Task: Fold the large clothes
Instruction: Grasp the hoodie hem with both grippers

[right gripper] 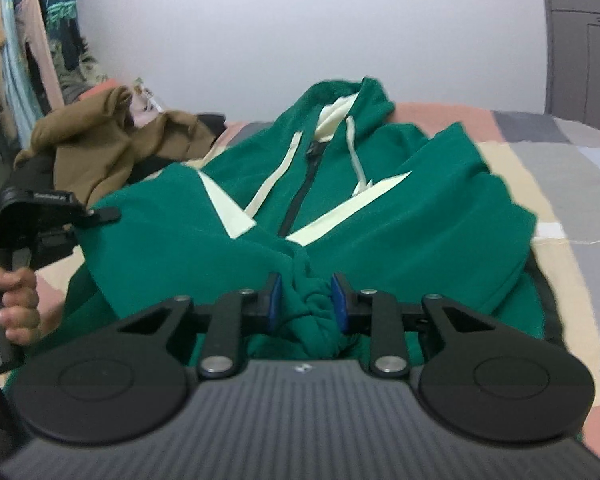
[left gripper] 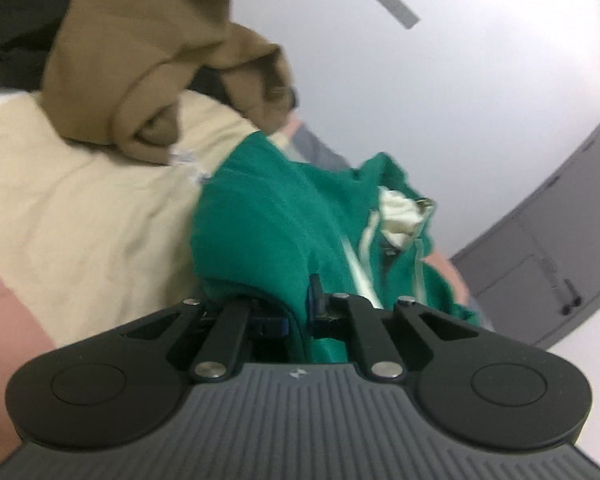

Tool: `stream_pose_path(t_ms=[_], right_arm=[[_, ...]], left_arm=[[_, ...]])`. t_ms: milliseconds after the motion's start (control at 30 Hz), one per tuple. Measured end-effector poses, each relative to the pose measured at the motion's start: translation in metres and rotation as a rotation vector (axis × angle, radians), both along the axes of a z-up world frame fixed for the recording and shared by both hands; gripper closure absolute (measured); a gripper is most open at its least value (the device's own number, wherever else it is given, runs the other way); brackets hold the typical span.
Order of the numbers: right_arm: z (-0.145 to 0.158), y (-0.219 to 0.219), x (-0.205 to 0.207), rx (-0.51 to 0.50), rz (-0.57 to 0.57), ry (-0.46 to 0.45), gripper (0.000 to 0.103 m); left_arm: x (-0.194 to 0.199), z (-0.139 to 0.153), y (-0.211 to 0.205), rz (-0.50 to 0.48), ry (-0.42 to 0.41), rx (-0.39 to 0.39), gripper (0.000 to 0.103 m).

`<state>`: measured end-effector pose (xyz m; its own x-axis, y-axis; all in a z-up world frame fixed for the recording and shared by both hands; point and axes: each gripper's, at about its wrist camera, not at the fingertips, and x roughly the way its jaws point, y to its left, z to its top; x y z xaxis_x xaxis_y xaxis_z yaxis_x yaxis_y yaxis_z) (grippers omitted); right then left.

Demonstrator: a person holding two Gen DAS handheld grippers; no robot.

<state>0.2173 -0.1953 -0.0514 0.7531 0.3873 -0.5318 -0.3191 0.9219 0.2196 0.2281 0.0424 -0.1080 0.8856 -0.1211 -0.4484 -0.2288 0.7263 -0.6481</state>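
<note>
Green hoodie (right gripper: 380, 216): spread on the bed (right gripper: 572, 184)
Left gripper (left gripper: 298, 312): clamped on its fabric
Right gripper (right gripper: 306, 300): pinching its bunched hem

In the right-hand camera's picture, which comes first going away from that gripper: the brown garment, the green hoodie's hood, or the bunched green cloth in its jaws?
1. Bunched green cloth, pinched in the right gripper.
2. Hood of the green hoodie, straight ahead at its far end.
3. Brown garment, far left on the bed; roughly level with the hood, so the order is uncertain.

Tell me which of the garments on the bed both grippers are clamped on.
The green hoodie: the right gripper pinches its bunched fabric and the left gripper its edge. The brown garment lies untouched behind.
</note>
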Motion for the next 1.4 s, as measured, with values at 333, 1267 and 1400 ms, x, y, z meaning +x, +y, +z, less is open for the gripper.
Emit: stream_pose_path(t_ms=[333, 1267, 1400], right_arm=[[-0.035, 0.004, 0.011, -0.001, 0.014, 0.118, 0.074], [0.005, -0.014, 0.004, 0.090, -0.068, -0.021, 0.024], [0.022, -0.019, 0.030, 0.145, -0.057, -0.002, 0.024]], left_arm=[[0.013, -0.013, -0.011, 0.003, 0.123, 0.151, 0.093], [-0.054, 0.073, -0.060, -0.009, -0.030, 0.359, 0.038], [-0.016, 0.084, -0.077, -0.096, -0.022, 0.345, 0.037]])
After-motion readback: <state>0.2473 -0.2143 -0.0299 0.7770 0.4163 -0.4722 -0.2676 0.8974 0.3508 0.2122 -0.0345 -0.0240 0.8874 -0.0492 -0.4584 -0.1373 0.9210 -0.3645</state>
